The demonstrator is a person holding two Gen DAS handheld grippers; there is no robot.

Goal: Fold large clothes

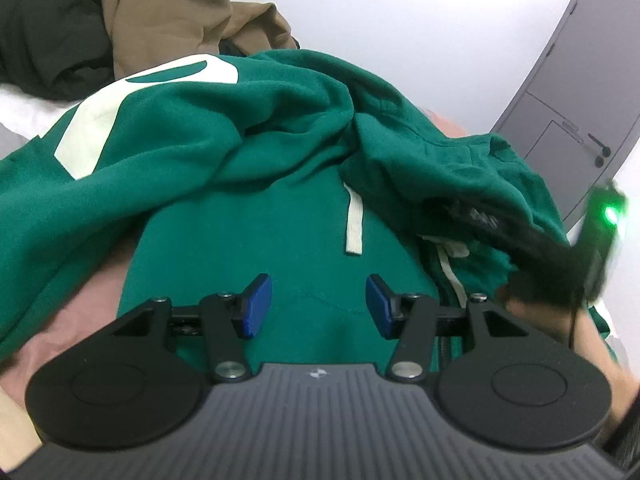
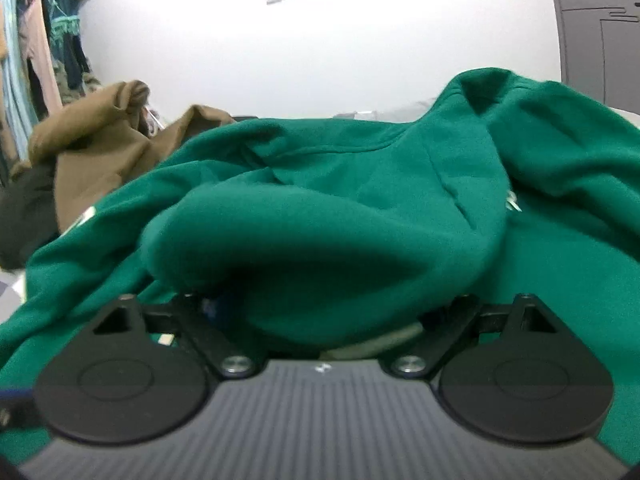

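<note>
White walls and a grey door (image 1: 568, 92) framed a bed under a pink sheet (image 1: 92, 304), where the green hoodie (image 1: 256, 128) lay rumpled across the middle, its pale printed mark toward the far left and a white drawstring (image 1: 354, 224) down its chest. Behind it, at the far left, sat a heap of brown clothing (image 1: 172, 12) over something dark. The left gripper (image 1: 319, 306) hovered just above the flat chest panel, its blue fingers (image 1: 256, 306) set moderately apart with nothing between them. The right gripper (image 2: 320, 320) was pushed in under a bunched fold on the hoodie's right side; cloth draped over its fingers and hid them, so whether they pinched the fabric or merely stood apart beneath it could not be told. The step in hand looked like spreading the garment flat before any fold. To do that well, the right side probably wanted a firm grip on a single edge, not a thick wad, drawn outward and low, while the left pinned or tugged the opposite side, so the hood and sleeve would unroll without twisting.
</note>
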